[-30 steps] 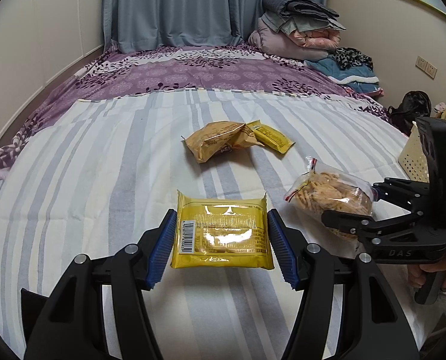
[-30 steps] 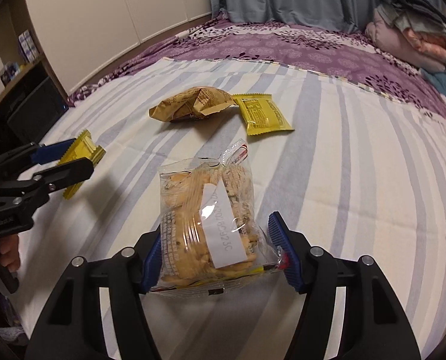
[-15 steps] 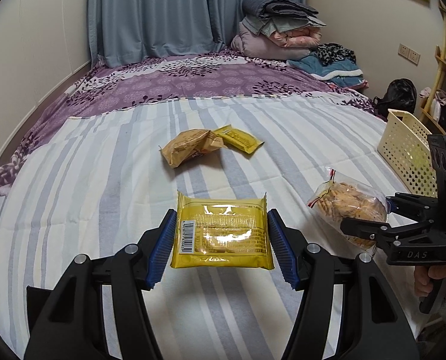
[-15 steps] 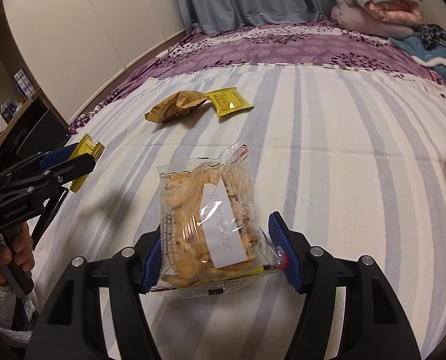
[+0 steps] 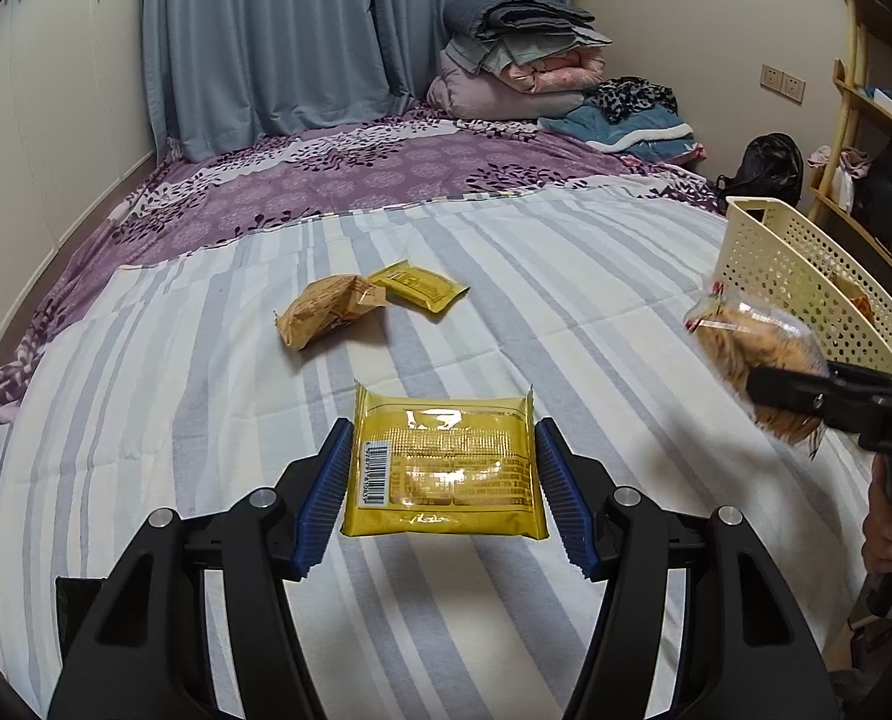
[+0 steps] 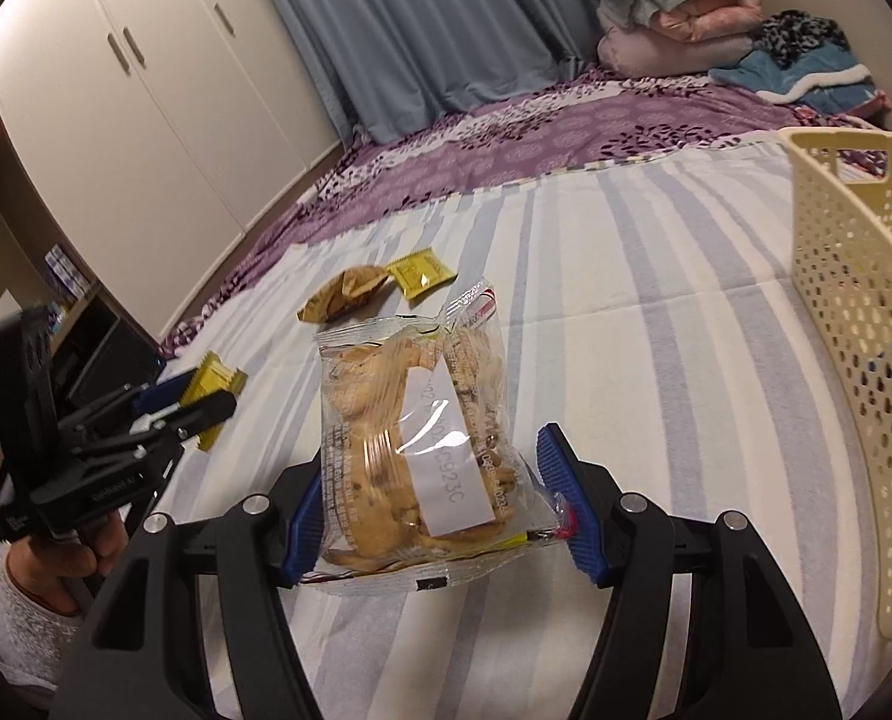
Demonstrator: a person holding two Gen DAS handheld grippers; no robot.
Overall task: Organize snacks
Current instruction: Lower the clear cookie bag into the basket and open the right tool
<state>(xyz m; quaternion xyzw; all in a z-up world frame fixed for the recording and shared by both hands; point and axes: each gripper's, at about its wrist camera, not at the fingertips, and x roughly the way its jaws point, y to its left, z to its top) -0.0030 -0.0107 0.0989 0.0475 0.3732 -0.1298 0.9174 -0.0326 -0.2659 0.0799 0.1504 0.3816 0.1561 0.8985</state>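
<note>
On a bed spread with a striped sheet (image 5: 566, 276), two hand-held grippers carry snacks above the mattress. At left, the left gripper (image 5: 443, 480) has its blue pads pressed against both sides of a flat yellow foil packet (image 5: 443, 468), barcode facing up (the printed text is too glossy to read). In the right wrist view that packet (image 6: 209, 387) shows only as a corner beyond the black fingers, and the left hand (image 6: 68, 558) below it is half hidden by the handle.

Mid-bed lie a crumpled tan wrapper (image 5: 326, 312) and, touching its right end, a small yellow sachet (image 5: 419, 287); their labels cannot be made out.

Further right, the right gripper (image 6: 440, 507) clamps a clear bag of cookies (image 6: 413, 438) between its pads, white sticker facing the camera, its code partly lost in glare. From the left wrist view the same bag (image 5: 758, 354) is blurred and partly covered by a black finger, just in front of a cream perforated basket (image 5: 806, 282). The basket (image 6: 854, 312) is cut off by the frame edge in both views; something orange shows through its holes (contents otherwise unclear). The right hand (image 5: 890, 516) shows only at the frame's edge, around the handle.
</note>
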